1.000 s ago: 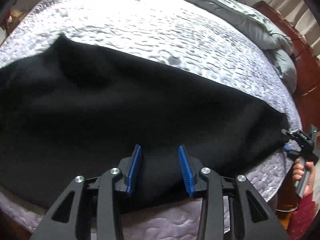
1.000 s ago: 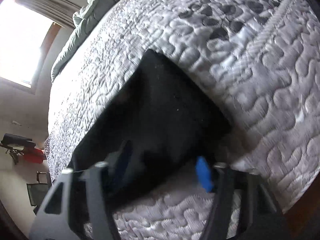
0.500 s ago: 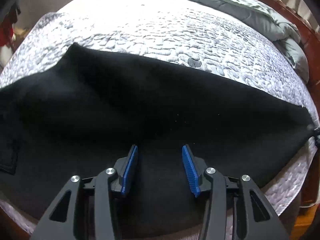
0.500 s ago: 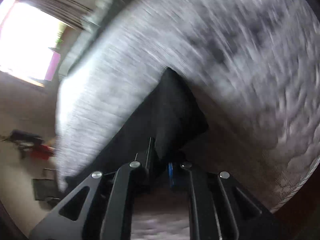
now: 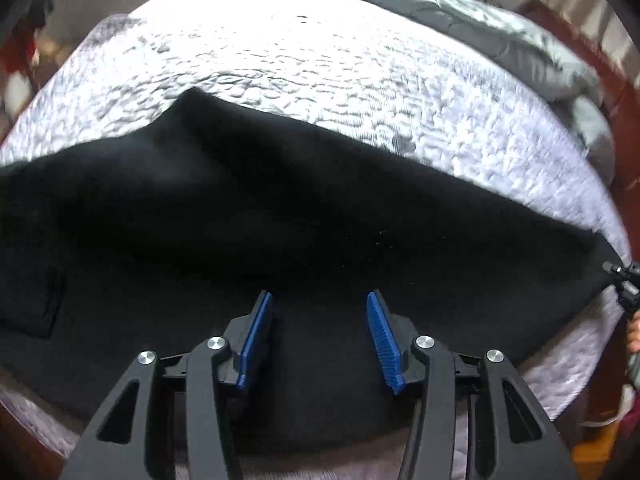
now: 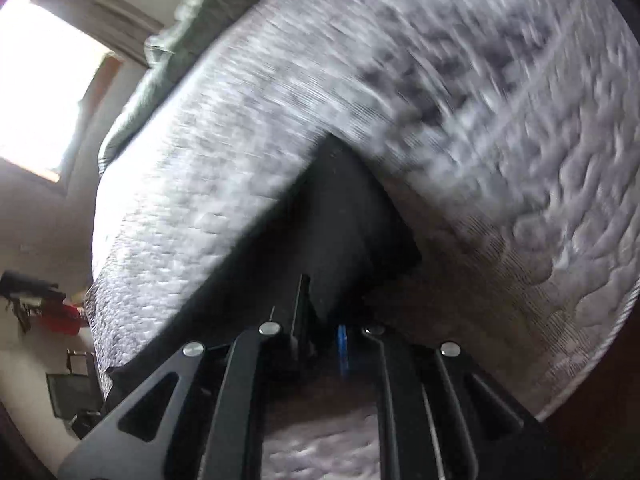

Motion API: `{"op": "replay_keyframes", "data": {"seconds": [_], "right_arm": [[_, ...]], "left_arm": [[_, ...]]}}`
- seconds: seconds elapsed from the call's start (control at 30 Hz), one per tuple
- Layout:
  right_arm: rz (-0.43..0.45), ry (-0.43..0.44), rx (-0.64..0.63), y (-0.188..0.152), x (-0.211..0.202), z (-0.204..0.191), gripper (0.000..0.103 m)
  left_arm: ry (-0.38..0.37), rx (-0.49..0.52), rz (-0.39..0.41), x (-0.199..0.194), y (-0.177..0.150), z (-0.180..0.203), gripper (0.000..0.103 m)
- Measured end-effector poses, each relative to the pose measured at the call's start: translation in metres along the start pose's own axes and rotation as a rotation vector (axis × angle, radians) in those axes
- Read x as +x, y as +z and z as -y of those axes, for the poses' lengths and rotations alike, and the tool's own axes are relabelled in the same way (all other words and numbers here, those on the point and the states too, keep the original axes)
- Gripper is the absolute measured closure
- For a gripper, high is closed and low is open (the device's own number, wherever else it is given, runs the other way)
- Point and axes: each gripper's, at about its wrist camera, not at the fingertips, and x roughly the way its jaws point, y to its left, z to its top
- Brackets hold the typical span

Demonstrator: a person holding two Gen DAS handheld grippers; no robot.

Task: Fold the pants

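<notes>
Black pants (image 5: 280,220) lie spread across the near part of a quilted bed (image 5: 320,60), with a pocket outline at the left. My left gripper (image 5: 316,300) hovers over their near edge. Its jaws are opening, and the blue pads (image 5: 382,340) stand apart with dark cloth under the gap, not pinched. At the far right my right gripper (image 5: 624,280) holds the end of a leg. In the right wrist view the right gripper (image 6: 322,308) is shut on that pants end (image 6: 348,208), which rises off the quilt (image 6: 480,120).
A grey duvet (image 5: 480,20) is bunched at the head of the bed, beside a wooden bed frame (image 5: 624,92). A bright window (image 6: 40,92) and some red and black gear (image 6: 60,314) are off to the left of the bed. A hand (image 5: 634,332) shows at the right edge.
My right gripper has shut on the pants' leg end and lifted it off the quilt. The left gripper's pads have spread wider, and it has shifted along the pants.
</notes>
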Motion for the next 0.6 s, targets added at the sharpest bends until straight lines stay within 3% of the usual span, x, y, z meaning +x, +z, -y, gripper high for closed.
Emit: {"op": "replay_keyframes", "data": {"seconds": [0.1, 0.23, 0.47, 0.6], "right_arm": [[0.053, 0.066, -0.087, -0.005, -0.029, -0.046, 0.093], [0.093, 0.071, -0.307, -0.029, -0.055, -0.125, 0.093], [0.039, 0.068, -0.55, -0.095, -0.029, -0.229, 0.093], [-0.028, 0.079, -0.582, -0.124, -0.005, -0.253, 0.093]], "left_arm": [[-0.007, -0.028, 0.017, -0.013, -0.001, -0.015, 0.044], [-0.019, -0.105, 0.022, -0.023, -0.009, -0.038, 0.039], [0.002, -0.153, 0.064, -0.043, -0.013, -0.072, 0.039], [0.035, -0.18, 0.062, -0.045, -0.01, -0.089, 0.039]]}}
